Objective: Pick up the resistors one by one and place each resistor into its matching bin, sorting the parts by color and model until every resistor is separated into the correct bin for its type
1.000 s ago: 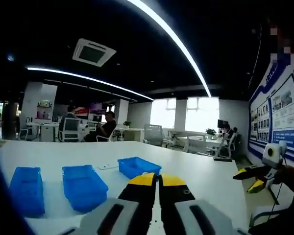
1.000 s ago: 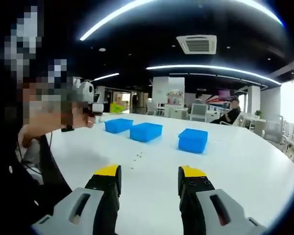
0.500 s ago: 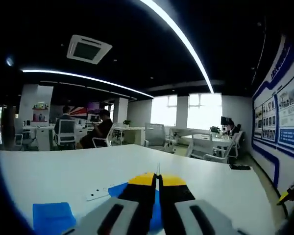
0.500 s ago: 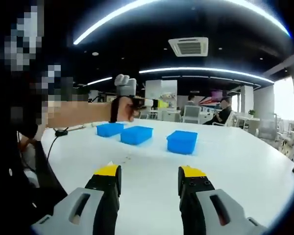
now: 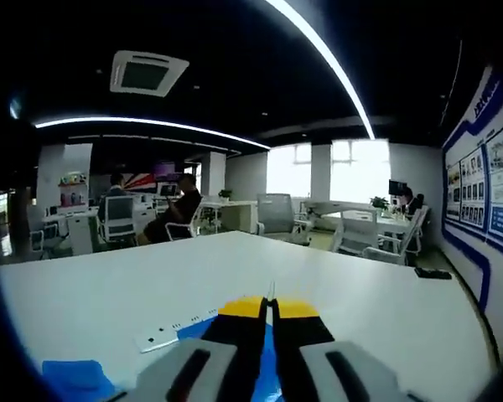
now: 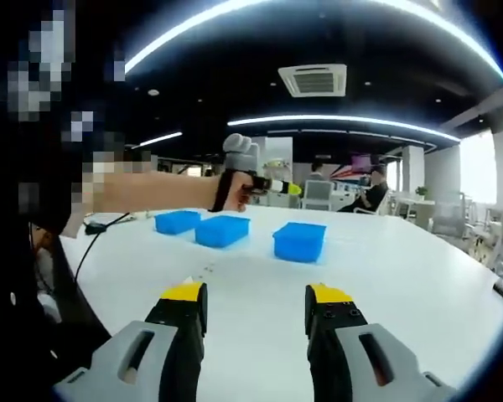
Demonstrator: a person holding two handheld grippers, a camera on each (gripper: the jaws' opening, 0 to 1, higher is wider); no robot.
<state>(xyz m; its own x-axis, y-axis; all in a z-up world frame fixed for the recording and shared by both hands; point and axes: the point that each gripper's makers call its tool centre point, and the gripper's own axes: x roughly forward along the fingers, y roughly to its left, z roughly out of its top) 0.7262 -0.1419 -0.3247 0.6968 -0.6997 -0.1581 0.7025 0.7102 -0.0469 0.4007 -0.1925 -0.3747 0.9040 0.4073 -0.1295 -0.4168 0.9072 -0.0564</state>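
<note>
In the right gripper view we see three blue bins on the white table [image 6: 419,276]: the left bin [image 6: 177,222], the middle bin [image 6: 222,230] and the right bin [image 6: 299,241], set in a row running across the view with small gaps between them. The resistors [image 6: 203,272] are tiny specks on the table nearer to us than the bins; we cannot tell which way they point. Our right gripper [image 6: 256,306] has its fingers spread apart with nothing between them. Our left gripper [image 6: 272,186], held in a hand [image 6: 235,191], reaches out above the bins with its yellow tip toward the right.

In the left gripper view, our left gripper [image 5: 270,308] has its fingers pressed together; we see nothing held. A white strip [image 5: 172,330] lies on the table just left of the fingers.

Since half a second ago, the left arm has stretched farther right over the bins. The left gripper view has shifted, so the blue bins now sit lower.
</note>
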